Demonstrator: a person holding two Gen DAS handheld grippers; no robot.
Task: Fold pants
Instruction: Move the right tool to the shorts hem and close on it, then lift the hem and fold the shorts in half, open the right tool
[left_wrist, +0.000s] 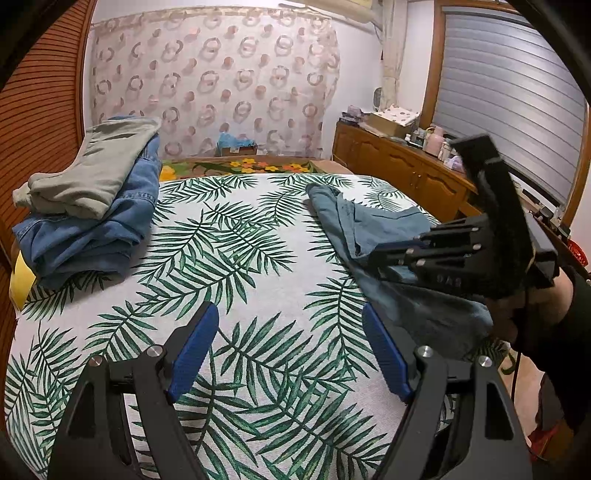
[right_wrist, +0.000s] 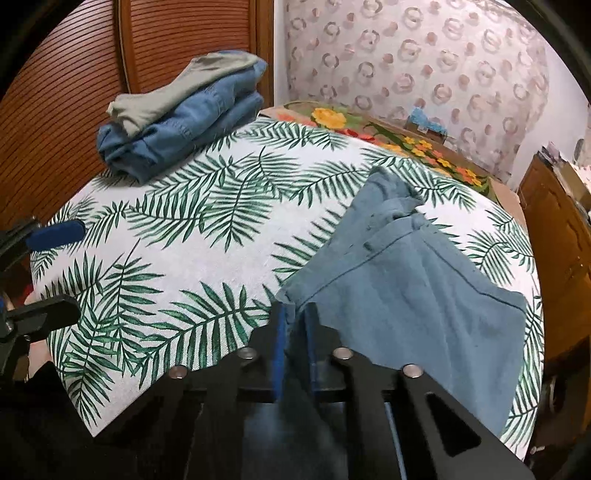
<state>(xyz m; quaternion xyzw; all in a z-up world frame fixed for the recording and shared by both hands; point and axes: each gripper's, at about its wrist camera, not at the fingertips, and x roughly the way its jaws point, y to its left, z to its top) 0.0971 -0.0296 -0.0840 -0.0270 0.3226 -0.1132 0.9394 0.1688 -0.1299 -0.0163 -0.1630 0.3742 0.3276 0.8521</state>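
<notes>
At the lower centre of the right wrist view, the right gripper (right_wrist: 294, 325) is clenched on a corner of the grey-blue pants (right_wrist: 399, 280), which lie spread over the right half of the palm-leaf bedspread (right_wrist: 192, 236). The left gripper (left_wrist: 290, 345) (blue pads wide apart) hangs released over bare bedspread, lower centre of its view. Upper left, grey folded pants (left_wrist: 92, 166) top a stack of folded jeans (left_wrist: 99, 229).
</notes>
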